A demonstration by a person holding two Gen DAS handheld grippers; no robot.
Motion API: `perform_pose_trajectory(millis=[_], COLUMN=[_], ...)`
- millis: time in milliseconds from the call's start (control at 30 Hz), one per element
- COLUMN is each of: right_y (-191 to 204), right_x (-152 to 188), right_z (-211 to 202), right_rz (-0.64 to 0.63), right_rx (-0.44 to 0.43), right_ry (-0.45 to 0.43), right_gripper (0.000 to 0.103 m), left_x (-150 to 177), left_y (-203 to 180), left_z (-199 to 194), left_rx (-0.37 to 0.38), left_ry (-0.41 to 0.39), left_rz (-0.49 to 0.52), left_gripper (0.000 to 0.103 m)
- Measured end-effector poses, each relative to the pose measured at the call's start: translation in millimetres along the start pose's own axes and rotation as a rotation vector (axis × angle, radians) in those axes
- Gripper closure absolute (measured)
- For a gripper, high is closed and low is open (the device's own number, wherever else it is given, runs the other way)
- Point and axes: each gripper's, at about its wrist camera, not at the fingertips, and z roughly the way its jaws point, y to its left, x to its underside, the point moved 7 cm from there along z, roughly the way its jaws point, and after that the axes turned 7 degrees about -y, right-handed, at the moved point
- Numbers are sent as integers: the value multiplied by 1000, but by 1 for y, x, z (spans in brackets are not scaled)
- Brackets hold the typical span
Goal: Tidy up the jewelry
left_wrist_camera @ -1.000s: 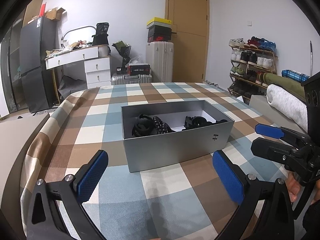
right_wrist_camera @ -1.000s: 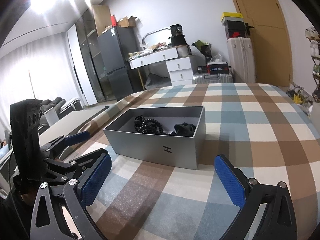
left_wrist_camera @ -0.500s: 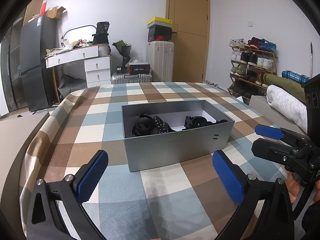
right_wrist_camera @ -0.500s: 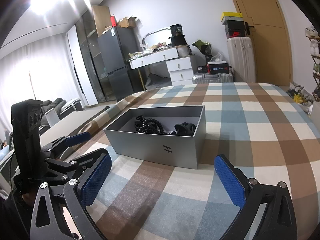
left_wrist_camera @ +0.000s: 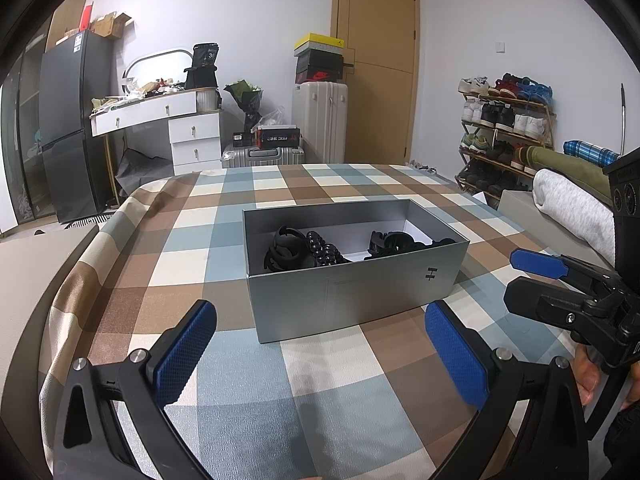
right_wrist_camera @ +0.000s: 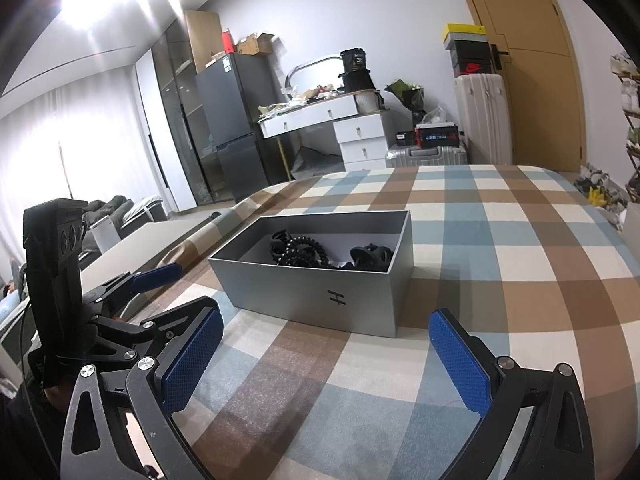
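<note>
- Left gripper (left_wrist_camera: 320, 356): lower part of the left view, fingers spread wide, blue pads bare, nothing between them.
- Right gripper (right_wrist_camera: 324, 356): lower part of the right view, fingers likewise spread wide and holding nothing.
- Box (left_wrist_camera: 356, 292): grey, open-topped, centre of both views, resting on the checked cloth (left_wrist_camera: 240, 380), beyond both grippers and apart from them.
- Jewelry (left_wrist_camera: 304, 250): black pieces lying inside the box; a beaded strand at its left half, another dark cluster (left_wrist_camera: 390, 242) toward its right half.

Jewelry (left_wrist_camera: 320, 250) details indistinct inside box (left_wrist_camera: 352, 296)
</note>
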Motion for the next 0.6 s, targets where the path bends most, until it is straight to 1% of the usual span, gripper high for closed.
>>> perform_pose_trajectory(millis=[400, 600], right_y=[0, 0], right_x=[0, 0], right_z=[0, 0], right_rz=[-1, 0], right_rx=[0, 0], right_ry=[1, 2], right_gripper=[0, 0], left_x=[0, -1], left_y=[0, -2], left_z=[0, -1], left_rx=[-2, 9], left_ry=[-4, -8], left_rz=[4, 3], left_gripper=[1, 1])
